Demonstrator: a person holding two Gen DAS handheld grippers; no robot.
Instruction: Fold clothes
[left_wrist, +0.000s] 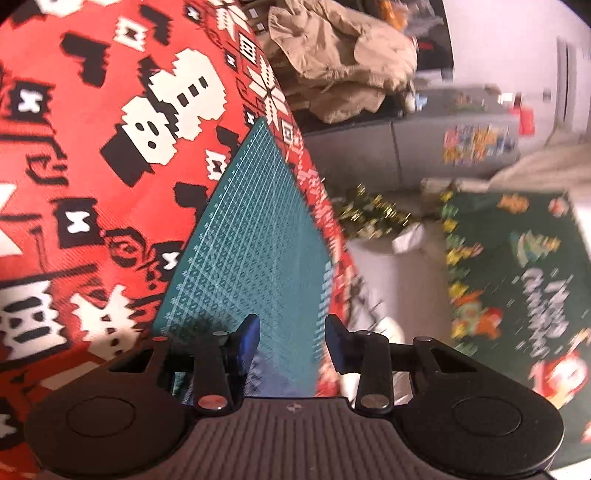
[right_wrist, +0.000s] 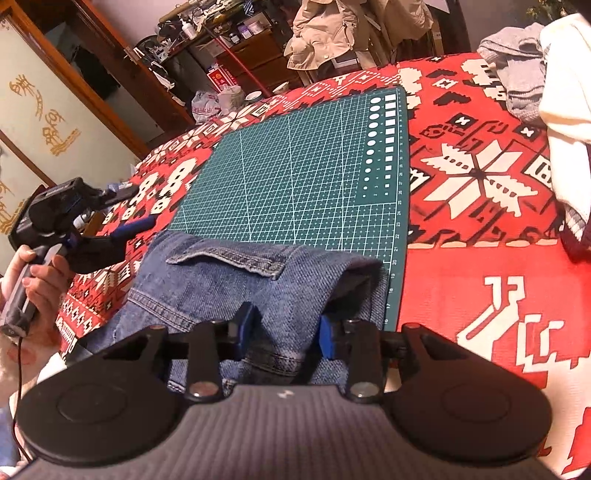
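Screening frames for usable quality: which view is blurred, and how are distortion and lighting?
Left wrist view: motion blur smears the right side, including the dark green Christmas-print box; the green gridded cutting mat is soft. Right wrist view: sharp, blue denim garment stitching legible. Both: strong fisheye bending, dark corners, warm indoor light.

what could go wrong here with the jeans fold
The right gripper straddles only a bunched ridge of the jeans; its pads don't clearly press, so the denim may slip. The left gripper is open over the cutting mat, off the fabric, so a one-sided pull could skew the fold.
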